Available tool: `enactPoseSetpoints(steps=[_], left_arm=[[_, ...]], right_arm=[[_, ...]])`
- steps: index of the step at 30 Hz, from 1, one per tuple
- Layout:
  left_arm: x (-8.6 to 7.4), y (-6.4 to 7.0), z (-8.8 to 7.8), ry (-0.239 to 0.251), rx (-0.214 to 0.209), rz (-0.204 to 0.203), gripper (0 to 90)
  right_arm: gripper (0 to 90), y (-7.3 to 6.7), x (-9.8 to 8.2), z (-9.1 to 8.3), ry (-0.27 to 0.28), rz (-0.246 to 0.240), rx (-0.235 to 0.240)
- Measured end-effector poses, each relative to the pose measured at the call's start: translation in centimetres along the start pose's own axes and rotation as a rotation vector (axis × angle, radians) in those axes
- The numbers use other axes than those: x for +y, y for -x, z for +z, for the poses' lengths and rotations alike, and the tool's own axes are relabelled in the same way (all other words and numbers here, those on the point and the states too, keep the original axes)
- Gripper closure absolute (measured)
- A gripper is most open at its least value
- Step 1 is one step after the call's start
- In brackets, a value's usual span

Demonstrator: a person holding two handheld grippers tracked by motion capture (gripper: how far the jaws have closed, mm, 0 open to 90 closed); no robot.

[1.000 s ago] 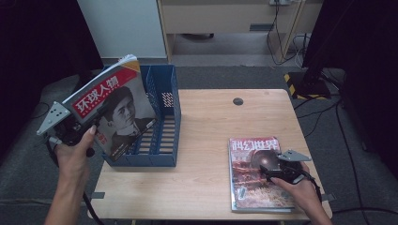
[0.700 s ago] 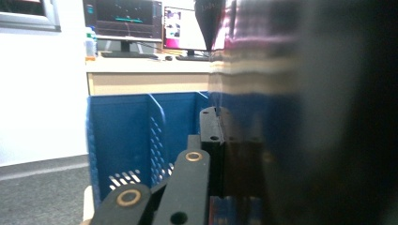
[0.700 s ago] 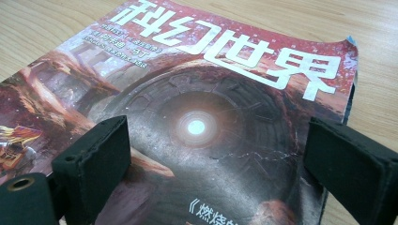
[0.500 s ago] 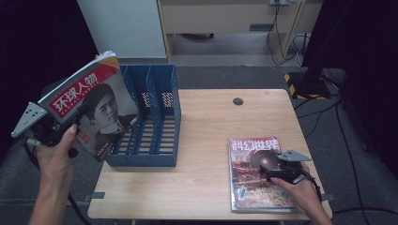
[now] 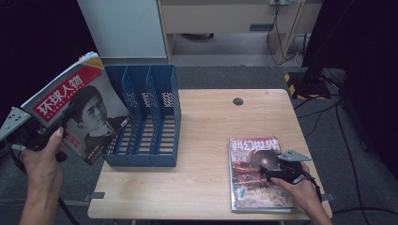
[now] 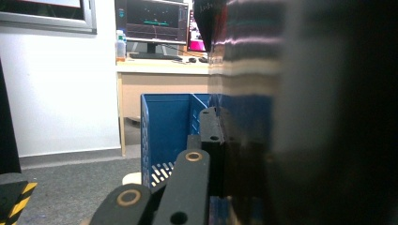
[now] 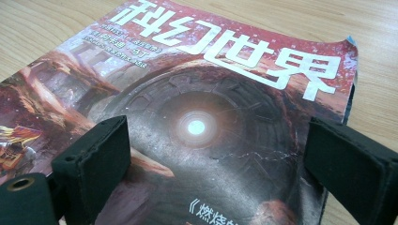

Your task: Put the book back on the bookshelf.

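Observation:
My left gripper [image 5: 58, 133] is shut on the lower edge of a magazine [image 5: 84, 105] with a red title band and a portrait cover. It holds the magazine tilted in the air, left of the blue file rack [image 5: 145, 117] and past the table's left edge. In the left gripper view the black jaws [image 6: 220, 136] press on the blurred magazine [image 6: 291, 117], with the rack [image 6: 164, 131] behind. My right gripper [image 5: 270, 171] rests open over a second, red-brown magazine [image 5: 253, 154] that lies flat at the table's front right. Its pads [image 7: 98, 145] straddle that cover [image 7: 211, 93] without pinching it.
The wooden table [image 5: 211, 117] has a black round grommet [image 5: 238, 101] near its back edge. The rack has three upright slots. Behind the table stand a white cabinet [image 5: 122, 28], a wooden desk [image 5: 225, 14] and a yellow-and-black striped base [image 5: 300, 79].
My left hand has carried the magazine leftward, away from the rack and off the table's side. The right gripper and its magazine have not moved.

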State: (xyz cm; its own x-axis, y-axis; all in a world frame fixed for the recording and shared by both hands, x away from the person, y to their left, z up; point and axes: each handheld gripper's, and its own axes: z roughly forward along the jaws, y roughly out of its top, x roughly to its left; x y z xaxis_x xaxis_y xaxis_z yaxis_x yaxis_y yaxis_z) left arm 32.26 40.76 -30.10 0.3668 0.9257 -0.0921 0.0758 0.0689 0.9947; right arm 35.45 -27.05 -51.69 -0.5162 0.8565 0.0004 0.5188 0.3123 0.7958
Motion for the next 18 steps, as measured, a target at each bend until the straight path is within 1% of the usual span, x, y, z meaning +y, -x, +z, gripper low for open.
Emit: enactPoseSetpoints(steps=[4, 7, 9, 13, 16, 18], left_arm=[[0.3, -0.2, -0.4, 0.001, 0.027, 0.005, 86.6], [0.3, -0.5, -0.4, -0.003, 0.035, 0.010, 86.5], [0.2, -0.8, -0.3, -0.001, 0.035, 0.000, 86.5], [-0.1, -0.9, 0.5, -0.009, 0.062, -0.001, 86.6], [-0.3, -0.9, 1.1, -0.019, 0.075, -0.004, 86.6], [-0.5, -0.9, 1.6, -0.028, 0.082, 0.001, 86.6]], right_arm=[[7.9, 0.0, 0.0, 0.0, 0.000, -0.001, 0.000], [7.9, 0.0, 0.0, 0.0, 0.001, -0.001, 0.000], [7.8, 0.0, 0.0, 0.0, 0.001, 0.000, 0.001], [7.9, 0.0, 0.0, 0.0, 0.002, 0.000, 0.002], [7.9, 0.0, 0.0, 0.0, 0.000, 0.000, 0.002], [7.9, 0.0, 0.0, 0.0, 0.001, 0.000, 0.002]])
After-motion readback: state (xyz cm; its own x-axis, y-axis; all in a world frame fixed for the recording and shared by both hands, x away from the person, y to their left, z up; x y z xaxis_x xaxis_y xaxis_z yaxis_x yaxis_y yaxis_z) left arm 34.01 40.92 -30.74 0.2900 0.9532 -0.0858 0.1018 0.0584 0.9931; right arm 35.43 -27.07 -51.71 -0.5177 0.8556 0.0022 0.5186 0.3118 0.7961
